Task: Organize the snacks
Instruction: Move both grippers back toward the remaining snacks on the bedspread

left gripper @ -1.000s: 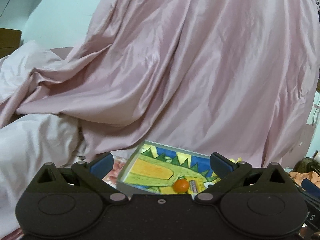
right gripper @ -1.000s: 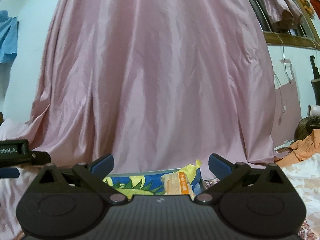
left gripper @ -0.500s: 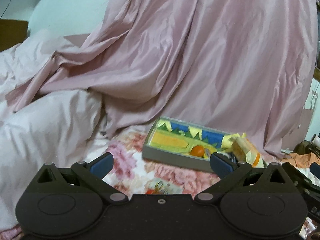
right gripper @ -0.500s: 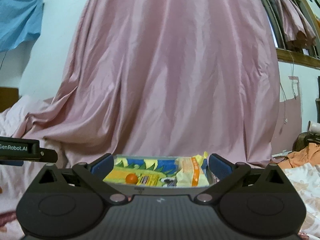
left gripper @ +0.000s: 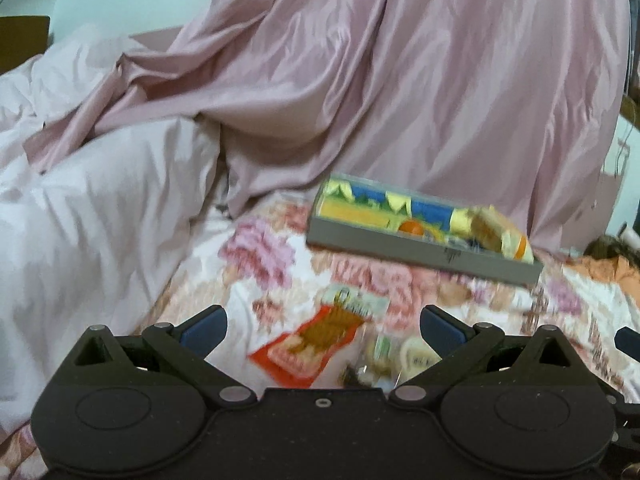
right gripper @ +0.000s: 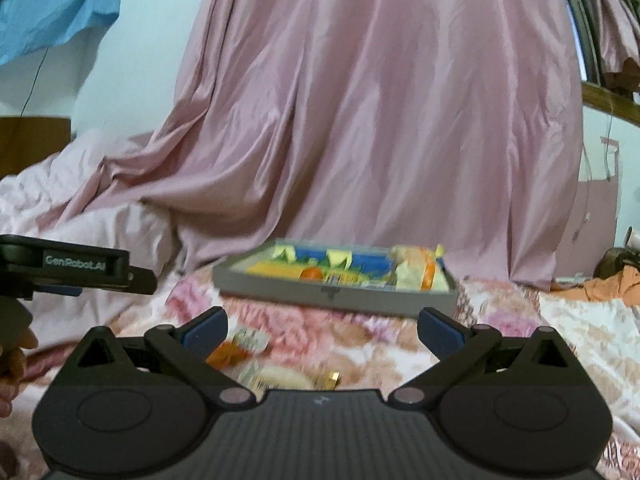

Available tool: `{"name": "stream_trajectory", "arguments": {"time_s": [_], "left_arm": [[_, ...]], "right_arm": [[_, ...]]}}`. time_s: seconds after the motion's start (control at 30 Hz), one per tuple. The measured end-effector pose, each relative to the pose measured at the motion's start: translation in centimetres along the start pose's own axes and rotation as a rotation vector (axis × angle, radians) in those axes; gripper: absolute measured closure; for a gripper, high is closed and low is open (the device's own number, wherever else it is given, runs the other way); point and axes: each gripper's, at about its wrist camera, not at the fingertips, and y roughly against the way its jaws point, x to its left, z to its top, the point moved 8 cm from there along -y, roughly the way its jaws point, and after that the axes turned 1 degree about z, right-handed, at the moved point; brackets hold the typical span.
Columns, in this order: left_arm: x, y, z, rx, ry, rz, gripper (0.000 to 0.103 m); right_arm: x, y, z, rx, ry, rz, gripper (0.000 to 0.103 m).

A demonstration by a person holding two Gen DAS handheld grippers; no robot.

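Note:
A shallow grey box (left gripper: 420, 249) (right gripper: 332, 293) with a colourful printed bottom lies on the floral bedspread. Inside it are a small orange ball (left gripper: 412, 227) (right gripper: 311, 273) and a yellow-orange snack packet (left gripper: 504, 236) (right gripper: 420, 272) at its right end. Loose on the bed in front of the box lie a red and white snack packet (left gripper: 320, 340) and smaller wrapped snacks (left gripper: 392, 360) (right gripper: 276, 378). My left gripper (left gripper: 323, 330) is open just above the red packet, holding nothing. My right gripper (right gripper: 322, 330) is open and empty over the small snacks.
A pink curtain (right gripper: 360, 120) hangs down behind the box. A pale pink duvet (left gripper: 92, 208) is heaped on the left. Orange cloth (right gripper: 608, 284) lies at the far right. The left gripper body (right gripper: 72, 266) and a hand (right gripper: 14, 356) show at the right view's left edge.
Both grippers have pulled back from the box and tilted down; the box now sits farther away, and the loose snacks on the bedspread have come into view.

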Motion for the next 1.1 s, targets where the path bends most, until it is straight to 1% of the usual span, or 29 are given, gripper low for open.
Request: {"name": "stream_trajectory", "arguments": {"time_s": [0.23, 0.43, 0.6, 0.73, 0.83, 0.97, 1.1], "left_arm": [[1.6, -1.0, -2.5, 0.082, -0.023, 0.003, 0.001], [3.2, -2.8, -3.9, 0.144, -0.071, 0.01, 0.001], [4.9, -4.8, -4.7, 0.188, -0.09, 0.012, 0.001], [6.1, -6.3, -4.9, 0.202, -0.13, 0.028, 0.001], [7.0, -7.2, -4.7, 0.206, -0.138, 0.028, 0.001], [7.7, -8.1, -4.5, 0.204, -0.14, 0.013, 0.001], [7.9, -9.0, -4.5, 0.209, -0.155, -0.009, 0.001]], "right_arm": [[2.1, 0.3, -2.8, 0.124, 0.026, 0.018, 0.0], [3.7, -0.9, -5.5, 0.257, 0.056, 0.047, 0.0], [4.8, -2.2, -7.4, 0.342, 0.074, 0.072, 0.0], [5.6, -3.2, -9.0, 0.409, 0.095, 0.091, 0.0], [6.1, -3.9, -10.1, 0.453, 0.121, 0.1, 0.0], [6.6, -4.7, -11.0, 0.491, 0.135, 0.109, 0.0], [6.8, -5.7, -11.4, 0.505, 0.15, 0.108, 0.0]]}}
